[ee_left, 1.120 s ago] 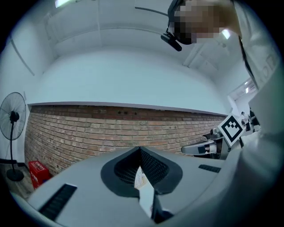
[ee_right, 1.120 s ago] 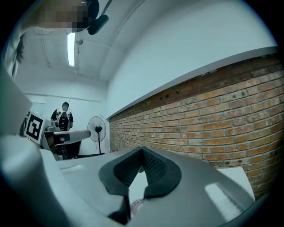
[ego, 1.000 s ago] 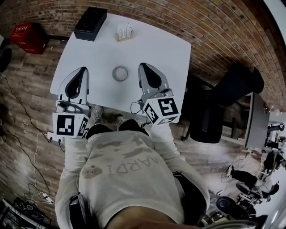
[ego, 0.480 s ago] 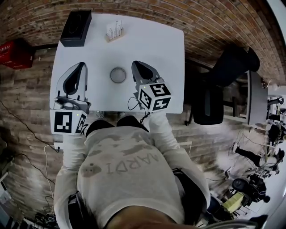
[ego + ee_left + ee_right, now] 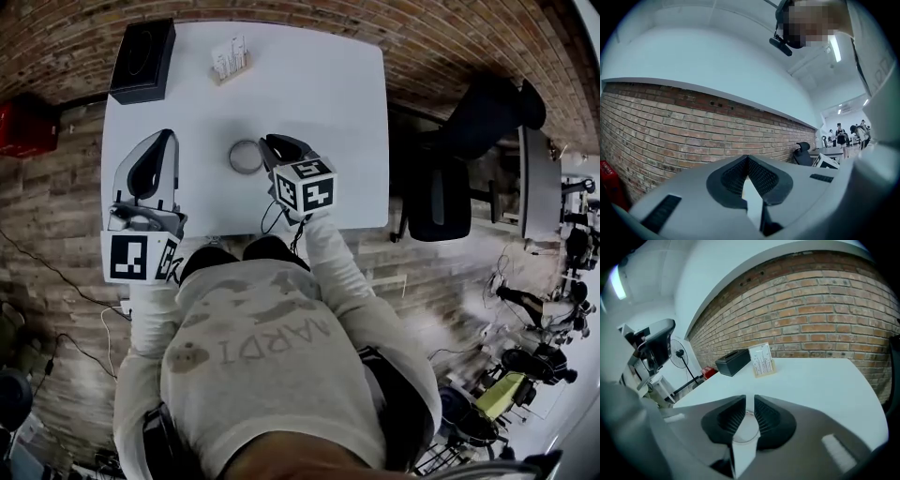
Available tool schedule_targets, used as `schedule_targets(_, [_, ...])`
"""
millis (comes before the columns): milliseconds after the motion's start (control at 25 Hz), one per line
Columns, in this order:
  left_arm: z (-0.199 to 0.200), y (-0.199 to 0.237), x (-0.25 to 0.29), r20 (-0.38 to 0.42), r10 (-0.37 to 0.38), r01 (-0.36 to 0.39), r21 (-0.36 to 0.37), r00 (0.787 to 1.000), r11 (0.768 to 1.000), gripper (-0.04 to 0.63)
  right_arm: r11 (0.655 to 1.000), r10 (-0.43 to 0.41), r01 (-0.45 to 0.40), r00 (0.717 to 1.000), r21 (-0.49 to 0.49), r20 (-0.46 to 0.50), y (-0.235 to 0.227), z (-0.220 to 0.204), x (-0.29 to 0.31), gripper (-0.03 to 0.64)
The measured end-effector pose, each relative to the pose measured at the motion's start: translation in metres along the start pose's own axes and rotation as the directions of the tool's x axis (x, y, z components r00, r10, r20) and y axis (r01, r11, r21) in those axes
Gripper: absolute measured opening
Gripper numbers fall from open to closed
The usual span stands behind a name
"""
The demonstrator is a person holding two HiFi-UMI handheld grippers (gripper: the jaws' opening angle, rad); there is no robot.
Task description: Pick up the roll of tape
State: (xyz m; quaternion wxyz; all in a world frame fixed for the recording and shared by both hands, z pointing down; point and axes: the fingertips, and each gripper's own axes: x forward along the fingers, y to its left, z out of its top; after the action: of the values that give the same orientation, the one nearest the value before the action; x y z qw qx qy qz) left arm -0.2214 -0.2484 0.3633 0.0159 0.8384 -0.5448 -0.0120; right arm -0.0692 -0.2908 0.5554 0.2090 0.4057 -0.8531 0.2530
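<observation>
Your right tongs point(image 5: 266, 146) have just been opening, jaws slightly apart at the tape roll point(image 5: 246, 157), not pinching it. Your left tongs point(image 5: 165, 137) are closed and empty.

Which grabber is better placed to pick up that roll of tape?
The right gripper: it sits beside the roll of tape, its jaws have just been opening, and the roll shows through their gap, not yet gripped. The left gripper is off to the side.

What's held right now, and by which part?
Nothing held. Right gripper jaws have just been opening; the tape roll shows in their gap, pads not pressing it. Left gripper shut, empty.
</observation>
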Motion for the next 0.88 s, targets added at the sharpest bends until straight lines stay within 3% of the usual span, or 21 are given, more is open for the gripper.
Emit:
schedule_targets(280, [-0.011,0.009,0.012,-0.015,-0.018,0.018,-0.023,1.0,1.0,0.006,0.999,-0.034,0.034,0.989,-0.007,-0.145,-0.015,-0.038,0.03,0.116])
schedule_targets(520, [-0.017,0.016,0.016,-0.027,-0.014,0.013,-0.038,1.0,0.999,0.006,0.996,-0.075,0.059,0.955,-0.065,-0.286,-0.024,-0.073,0.046,0.144])
schedule_targets(880, [-0.022,0.022,0.019,-0.034,-0.002,0.001,-0.048,0.999,0.999,0.006,0.986,-0.131,0.08,0.918,-0.148,-0.375,-0.022,-0.09,0.055,0.144])
